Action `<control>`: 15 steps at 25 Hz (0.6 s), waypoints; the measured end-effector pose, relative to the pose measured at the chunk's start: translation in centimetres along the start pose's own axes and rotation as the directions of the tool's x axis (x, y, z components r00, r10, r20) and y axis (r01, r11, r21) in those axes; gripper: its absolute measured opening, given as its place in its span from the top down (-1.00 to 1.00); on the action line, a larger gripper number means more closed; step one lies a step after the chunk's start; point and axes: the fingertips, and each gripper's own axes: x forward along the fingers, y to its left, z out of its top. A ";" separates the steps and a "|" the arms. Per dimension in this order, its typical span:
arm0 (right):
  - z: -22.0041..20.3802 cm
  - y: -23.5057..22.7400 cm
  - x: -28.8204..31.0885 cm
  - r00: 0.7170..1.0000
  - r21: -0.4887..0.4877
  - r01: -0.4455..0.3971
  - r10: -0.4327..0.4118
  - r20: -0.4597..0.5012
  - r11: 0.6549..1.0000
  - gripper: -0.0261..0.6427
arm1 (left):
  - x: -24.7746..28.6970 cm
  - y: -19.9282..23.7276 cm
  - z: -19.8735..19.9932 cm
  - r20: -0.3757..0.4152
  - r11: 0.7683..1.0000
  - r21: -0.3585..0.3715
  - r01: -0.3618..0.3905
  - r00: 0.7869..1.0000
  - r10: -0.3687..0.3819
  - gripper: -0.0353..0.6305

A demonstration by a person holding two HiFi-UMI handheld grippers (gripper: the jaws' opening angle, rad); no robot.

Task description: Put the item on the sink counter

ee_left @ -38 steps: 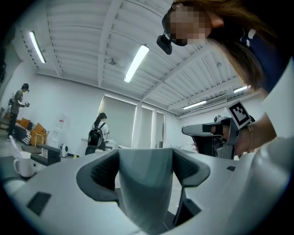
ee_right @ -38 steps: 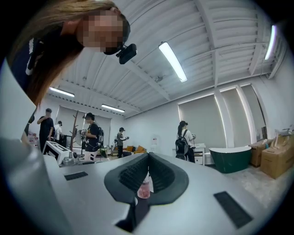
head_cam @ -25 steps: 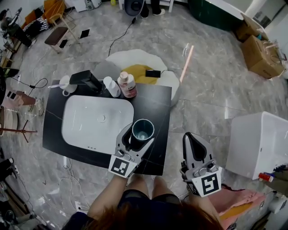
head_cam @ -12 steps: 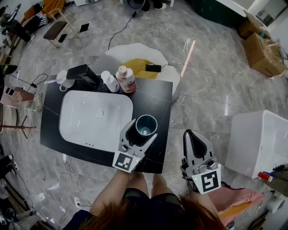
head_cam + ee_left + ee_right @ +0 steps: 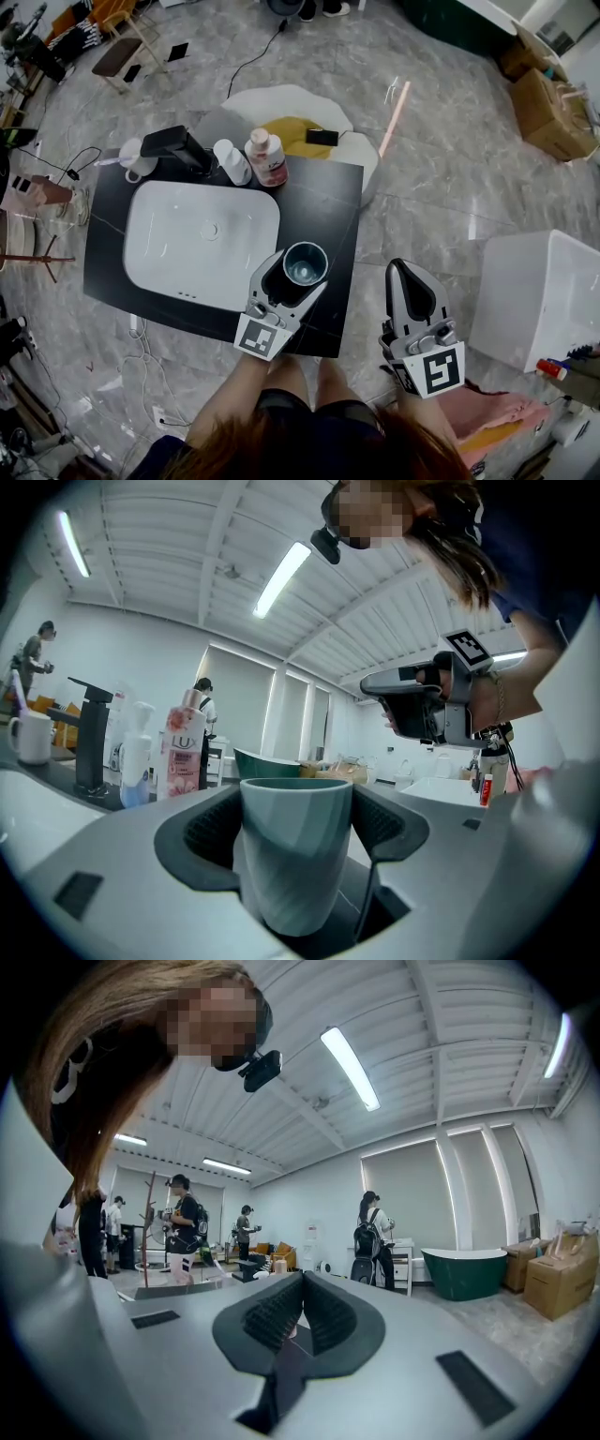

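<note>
A grey-green cup (image 5: pixel 304 262) (image 5: pixel 295 855) stands upright between the jaws of my left gripper (image 5: pixel 293 273) (image 5: pixel 296 829), which is shut on it. It is held over the front right part of the black sink counter (image 5: pixel 336 211), just right of the white basin (image 5: pixel 202 232); whether it touches the counter I cannot tell. My right gripper (image 5: pixel 410 292) (image 5: pixel 300 1312) hangs off the counter's right side over the floor, its jaws shut with nothing between them.
At the counter's back stand a black faucet (image 5: pixel 174 146), a white pump bottle (image 5: pixel 231 160), a pink LUX bottle (image 5: pixel 266 157) (image 5: pixel 183 752) and a white mug (image 5: pixel 138 161) (image 5: pixel 31 736). A white tub (image 5: pixel 539 300) sits on the floor to the right. People stand far off in the room.
The view has shifted slightly; the left gripper with the cup and the right gripper keep almost the same places over the counter's front right.
</note>
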 end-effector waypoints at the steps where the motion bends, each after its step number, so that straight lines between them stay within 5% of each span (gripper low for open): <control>1: -0.3 0.0 -0.2 1.000 -0.010 -0.006 0.006 -0.004 1.000 0.88 | -0.2 0.0 -0.1 -0.006 1.000 0.004 0.003 1.000 -0.003 -0.15; 15: 2.1 2.8 -1.0 0.999 -0.020 -0.022 0.023 0.041 1.000 0.88 | -2.7 -2.5 5.4 0.055 0.998 0.061 0.027 0.998 -0.030 -0.15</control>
